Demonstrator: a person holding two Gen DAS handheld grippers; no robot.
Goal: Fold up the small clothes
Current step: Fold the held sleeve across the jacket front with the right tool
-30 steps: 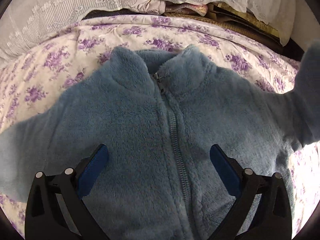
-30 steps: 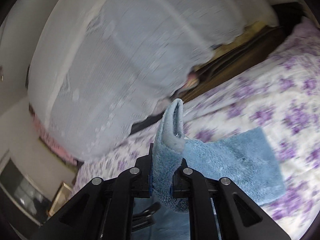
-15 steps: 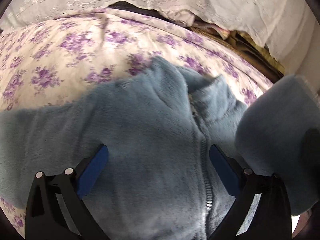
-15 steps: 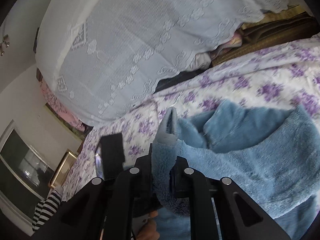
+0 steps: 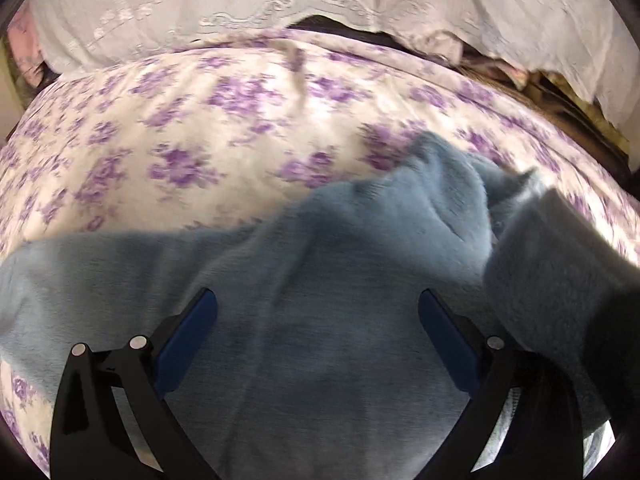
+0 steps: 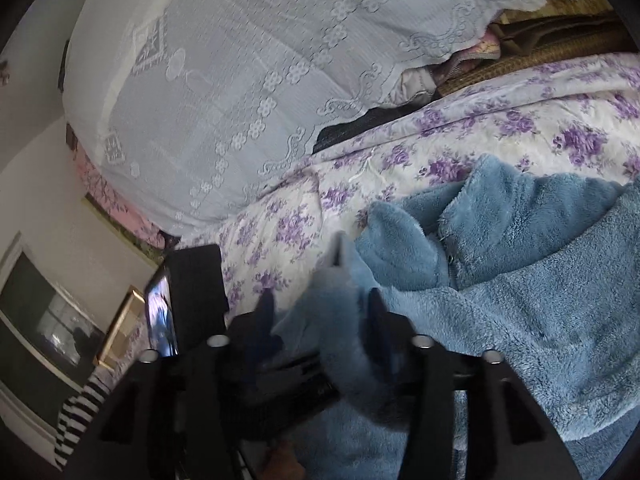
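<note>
**Fleece jacket half-folded on flowered bed**

One blue fleece jacket (image 5: 320, 320) lies spread across a bed covered in a white sheet with purple flowers (image 5: 180, 140), its zipped collar (image 6: 448, 240) pointing toward 12 o'clock in the right wrist view. One sleeve (image 6: 540, 300) lies folded across the jacket's front, running from 3 o'clock in to the centre of that view. The sleeve's cuff end (image 6: 344, 320) sits between the fingers of the right gripper (image 6: 320, 312), which stand a little apart around it; motion blur makes it unclear whether the pads touch the fleece. The left gripper (image 5: 316, 324) hangs above the jacket's body, its two blue-padded fingers (image 5: 188, 336) spread wide with nothing between them. In the left wrist view the folded sleeve bulks at 3 o'clock, covering that side of the jacket. A white lace cover (image 6: 240, 80) drapes over a heap at 12 o'clock beyond the bed, with bundled cloth and a woven basket (image 6: 520, 64) showing under its edge at 1 o'clock. At 8 o'clock in the right wrist view the left gripper's black body carries a lit phone screen (image 6: 160, 320); beyond it stand one gold picture frame (image 6: 120, 328) and one dark television (image 6: 40, 320).
</note>
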